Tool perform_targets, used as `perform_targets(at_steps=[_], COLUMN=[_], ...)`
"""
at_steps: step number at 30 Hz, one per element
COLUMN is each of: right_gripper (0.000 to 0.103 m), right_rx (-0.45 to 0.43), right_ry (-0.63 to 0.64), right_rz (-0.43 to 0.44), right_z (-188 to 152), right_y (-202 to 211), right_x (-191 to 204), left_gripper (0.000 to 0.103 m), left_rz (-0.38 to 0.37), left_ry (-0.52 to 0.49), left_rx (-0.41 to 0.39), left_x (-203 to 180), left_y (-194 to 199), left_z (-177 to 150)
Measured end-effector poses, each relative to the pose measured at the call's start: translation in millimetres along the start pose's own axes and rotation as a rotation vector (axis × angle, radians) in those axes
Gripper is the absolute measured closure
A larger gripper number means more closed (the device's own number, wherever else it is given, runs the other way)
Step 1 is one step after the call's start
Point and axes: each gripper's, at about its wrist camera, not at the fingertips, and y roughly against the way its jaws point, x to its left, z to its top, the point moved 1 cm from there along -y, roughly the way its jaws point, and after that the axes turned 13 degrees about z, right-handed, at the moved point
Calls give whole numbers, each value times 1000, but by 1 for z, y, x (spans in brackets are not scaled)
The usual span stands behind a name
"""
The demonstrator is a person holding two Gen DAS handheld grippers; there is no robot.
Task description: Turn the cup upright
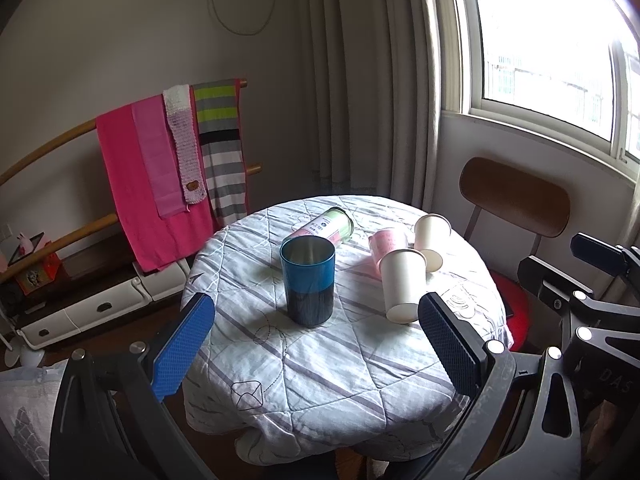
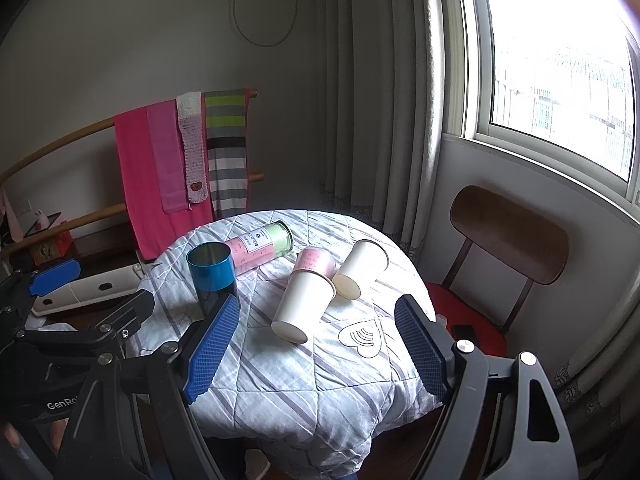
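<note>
A blue metal cup [image 1: 307,280] [image 2: 212,276] stands upright on the round table [image 1: 320,380] [image 2: 304,392]. A white paper cup [image 1: 401,284] [image 2: 303,304] lies on its side, base toward me. A second white cup [image 1: 431,238] [image 2: 362,274] and a pink cup [image 1: 385,244] [image 2: 314,262] lie behind it. A pink-green tumbler [image 1: 326,226] [image 2: 260,246] lies at the back. My left gripper [image 1: 316,344] is open and empty, short of the blue cup. My right gripper [image 2: 318,350] is open and empty, short of the near white cup.
A wooden chair with a red seat [image 1: 514,200] [image 2: 508,236] stands right of the table under the window. A rack with pink and striped towels [image 1: 172,168] [image 2: 180,160] stands behind on the left. Curtains [image 1: 360,80] hang at the back.
</note>
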Motion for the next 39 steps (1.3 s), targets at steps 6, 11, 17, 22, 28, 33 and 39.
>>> perform_targets(at_steps=[6, 11, 17, 22, 28, 33, 39], right_gripper=[21, 21, 21, 21, 21, 21, 21], right_rx=[-7, -1, -1, 17, 35, 36, 32], right_ry=[17, 6, 16, 0, -7, -3, 3], right_rz=[-8, -2, -1, 18, 44, 53, 50], right_z=[5, 15, 21, 24, 25, 25, 27], right_y=[2, -6, -21, -36, -48, -50, -48], right_x=[-6, -20, -42, -63, -74, -74, -74], left_gripper=[0, 0, 0, 0, 0, 0, 0], left_rz=[5, 13, 43, 58, 89, 100, 99], left_ry=[-4, -6, -20, -31, -40, -39, -37], left_rx=[-6, 2, 13, 47, 56, 57, 48], left_x=[-10, -22, -47, -67, -75, -75, -74], left_y=[-3, -12, -29, -47, -54, -55, -54], left_z=[10, 25, 37, 43, 45, 45, 46])
